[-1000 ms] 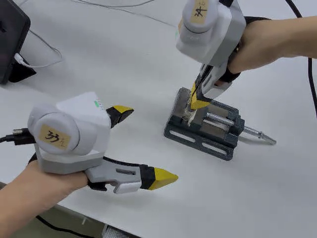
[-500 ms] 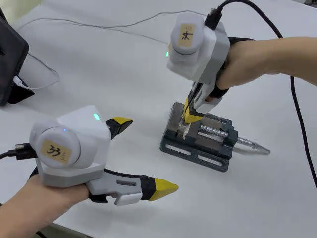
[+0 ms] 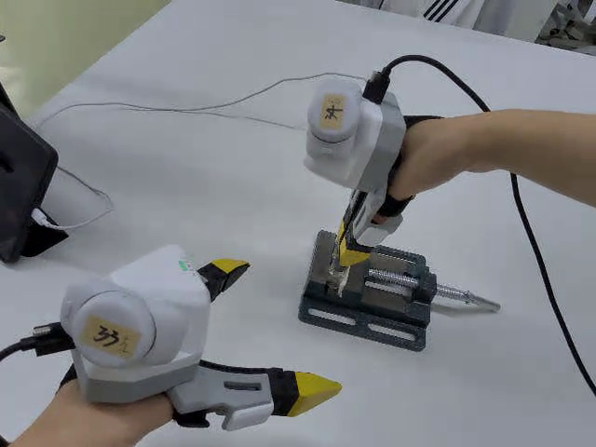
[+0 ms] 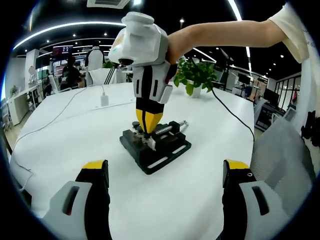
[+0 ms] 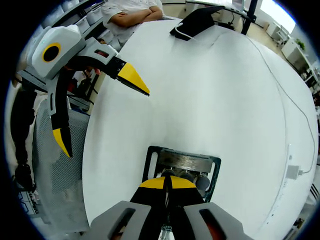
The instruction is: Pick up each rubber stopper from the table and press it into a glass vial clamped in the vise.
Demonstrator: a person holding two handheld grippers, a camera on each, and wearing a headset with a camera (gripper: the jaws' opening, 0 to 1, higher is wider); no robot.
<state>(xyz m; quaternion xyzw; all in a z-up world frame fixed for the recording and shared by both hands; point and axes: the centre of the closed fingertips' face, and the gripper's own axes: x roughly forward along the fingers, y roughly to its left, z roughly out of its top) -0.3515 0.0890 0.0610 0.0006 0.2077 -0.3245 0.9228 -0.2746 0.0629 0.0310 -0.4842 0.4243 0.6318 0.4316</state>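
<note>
A dark metal vise (image 3: pixel 365 317) stands on the white table, with pale glass vials (image 3: pixel 341 277) clamped in its jaws. My right gripper (image 3: pixel 345 258) points straight down with its yellow tips together on the vials. In the right gripper view the shut tips (image 5: pixel 169 182) hide what lies under them, and round vial tops (image 5: pixel 202 182) show beside them in the vise (image 5: pixel 155 159). My left gripper (image 3: pixel 272 331) hovers open and empty near the table's front edge, left of the vise. From the left gripper (image 4: pixel 166 169) view, the right gripper (image 4: pixel 148 121) meets the vise (image 4: pixel 167 150).
A black device (image 3: pixel 20 186) with a white cable (image 3: pixel 79 212) sits at the left edge. A thin cable (image 3: pixel 214 104) crosses the far table. The vise's screw handle (image 3: pixel 466 300) sticks out to the right. A person (image 5: pixel 131 12) sits beyond the table.
The head camera has tilted up, so more of the far table shows. My right gripper stays shut over the vise, now more upright. The left gripper holds its place, still open.
</note>
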